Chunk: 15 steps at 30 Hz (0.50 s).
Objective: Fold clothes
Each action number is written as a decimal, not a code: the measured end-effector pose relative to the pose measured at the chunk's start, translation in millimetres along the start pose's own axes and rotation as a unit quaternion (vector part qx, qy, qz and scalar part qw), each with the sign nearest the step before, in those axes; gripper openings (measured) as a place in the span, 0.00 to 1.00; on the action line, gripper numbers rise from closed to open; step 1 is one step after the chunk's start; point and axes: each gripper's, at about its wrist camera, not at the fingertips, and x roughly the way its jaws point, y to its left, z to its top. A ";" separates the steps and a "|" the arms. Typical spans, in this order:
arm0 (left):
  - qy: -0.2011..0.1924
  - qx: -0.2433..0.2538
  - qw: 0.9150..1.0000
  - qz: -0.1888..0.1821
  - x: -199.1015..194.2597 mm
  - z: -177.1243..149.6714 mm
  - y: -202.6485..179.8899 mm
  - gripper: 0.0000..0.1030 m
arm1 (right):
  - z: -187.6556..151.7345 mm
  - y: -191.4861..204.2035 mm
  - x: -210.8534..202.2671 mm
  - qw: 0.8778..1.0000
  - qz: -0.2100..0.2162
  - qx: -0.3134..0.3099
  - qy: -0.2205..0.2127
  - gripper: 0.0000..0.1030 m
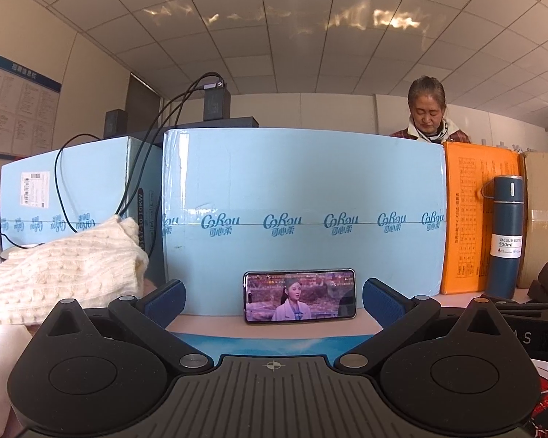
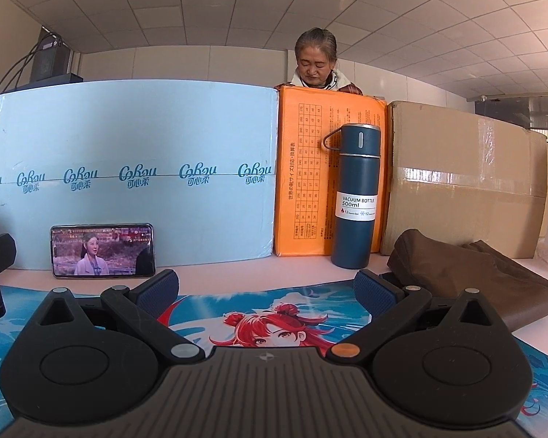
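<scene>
— While both tools hover low over the desk, what have you got hold of?

— Nothing. My left hand-held gripper gapes wide and empty, facing a phone propped against a blue box. My right hand-held gripper is equally spread, over the printed mat.

— And the clothes?

— A cream knitted sweater lies bunched at my left; a brown garment sits right, near the vacuum bottle.
</scene>
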 end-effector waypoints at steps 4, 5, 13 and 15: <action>-0.002 -0.002 1.000 0.000 -3.6 -1.1 2.1 1.00 | 0.1 0.4 -2.1 1.000 -0.004 0.001 -0.006 1.00; 0.000 -0.004 1.000 0.001 -5.1 -1.4 0.2 1.00 | -0.4 1.1 -3.7 1.000 -0.005 0.002 -0.010 1.00; -0.010 -0.013 1.000 0.002 -4.3 1.3 0.5 1.00 | -1.4 5.4 -16.5 0.999 -0.004 -0.008 -0.045 1.00; -0.016 -0.015 1.000 0.001 -5.4 1.0 1.1 1.00 | -1.0 7.7 -18.5 0.999 -0.004 -0.011 -0.051 1.00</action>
